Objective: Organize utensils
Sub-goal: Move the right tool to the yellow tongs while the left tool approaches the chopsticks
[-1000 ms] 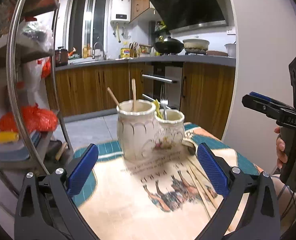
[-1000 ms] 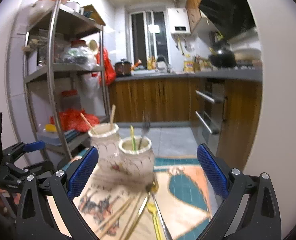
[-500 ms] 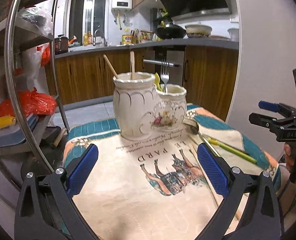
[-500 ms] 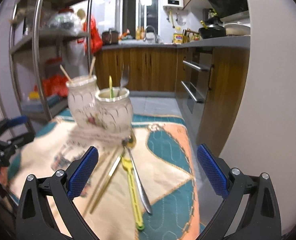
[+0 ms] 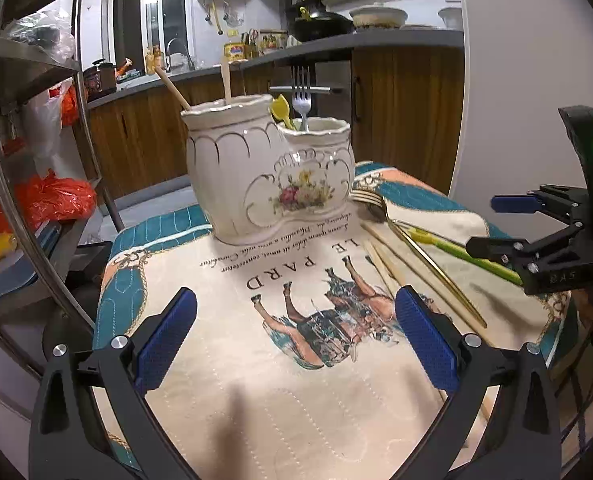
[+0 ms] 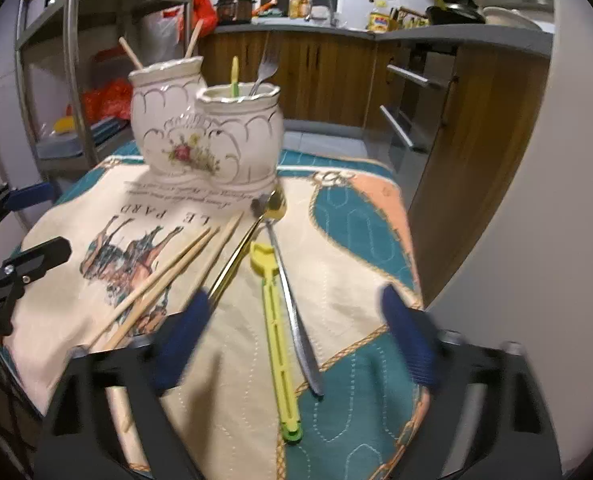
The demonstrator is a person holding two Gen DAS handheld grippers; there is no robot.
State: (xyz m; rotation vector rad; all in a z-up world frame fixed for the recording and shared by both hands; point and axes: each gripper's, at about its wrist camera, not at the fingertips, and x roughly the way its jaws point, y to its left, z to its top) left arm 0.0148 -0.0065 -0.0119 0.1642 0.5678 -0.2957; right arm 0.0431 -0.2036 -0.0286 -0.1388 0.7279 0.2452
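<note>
**Op:** My right gripper (image 6: 292, 344) is over the cloth (image 6: 352, 220), jaws closing, nothing pinched yet. The yellow plastic utensil (image 6: 278, 344) and the steel one (image 6: 296, 320) lie between the pads, side by side and almost touching.

**Obs:** Left?

**Op:** My left gripper (image 5: 292, 340) is wide open and empty, above bare cloth in front of the twin ceramic holder (image 5: 264, 176).

**Obs:** Handling?

**Op:** I judge the yellow one light and a bit flexible; the steel one stiff, thin and slick. Both lie flat, so pads may skid. I'd take mid-handle, one piece only. The chopsticks (image 6: 164, 280) and gold utensil (image 6: 236, 256) lie just left: they roll easily. The holder looks breakable, so I'd lower pieces in gently.
</note>
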